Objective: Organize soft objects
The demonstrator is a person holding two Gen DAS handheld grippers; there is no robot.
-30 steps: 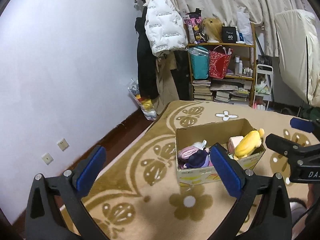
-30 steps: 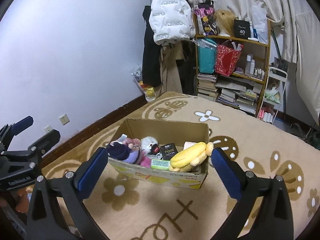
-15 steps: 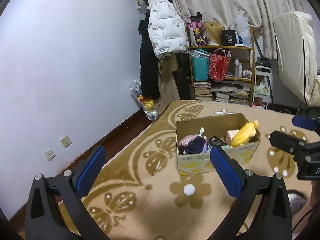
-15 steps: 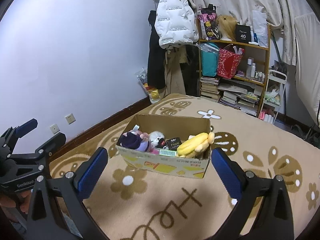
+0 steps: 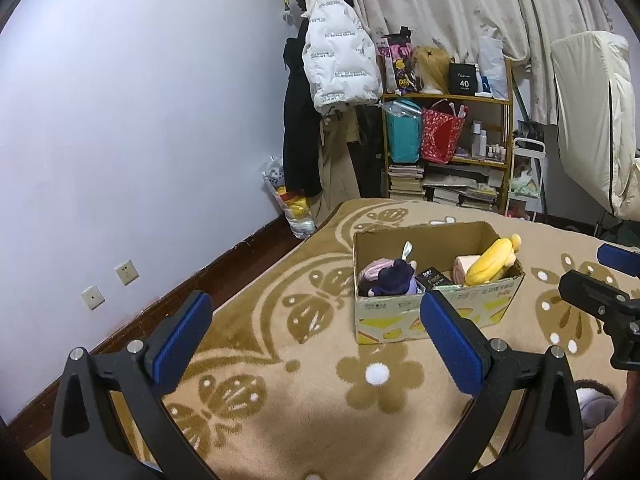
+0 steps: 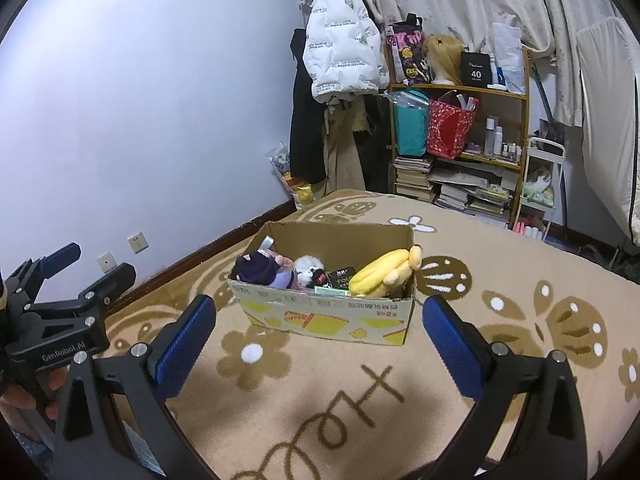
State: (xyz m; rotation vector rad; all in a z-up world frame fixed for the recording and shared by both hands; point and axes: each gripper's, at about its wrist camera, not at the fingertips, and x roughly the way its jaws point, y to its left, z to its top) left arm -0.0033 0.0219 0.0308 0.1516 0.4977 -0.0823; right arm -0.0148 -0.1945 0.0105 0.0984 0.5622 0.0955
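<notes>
A cardboard box (image 5: 496, 314) (image 6: 332, 320) stands on the beige carpet. It holds a yellow plush (image 5: 490, 262) (image 6: 380, 276), a dark purple plush (image 5: 390, 278) (image 6: 260, 270), a white fluffy toy (image 6: 306, 268), a pink soft item (image 5: 462, 268) and a small black box (image 5: 432, 278). My left gripper (image 5: 312, 340) is open and empty, well short of the box. My right gripper (image 6: 318, 336) is open and empty, in front of the box. The right gripper shows at the left wrist view's right edge (image 5: 608, 292), and the left gripper at the right wrist view's left edge (image 6: 60, 300).
A wooden shelf (image 6: 460, 148) with bags, books and bottles stands against the far curtain. Coats and a white puffer jacket (image 5: 340, 68) hang in the corner. A plastic bag (image 5: 294, 208) sits by the wall. Wall sockets (image 5: 126, 272) are at the left.
Both grippers have drawn back and up from the box, which now looks smaller and farther away. Both stay open and empty.
</notes>
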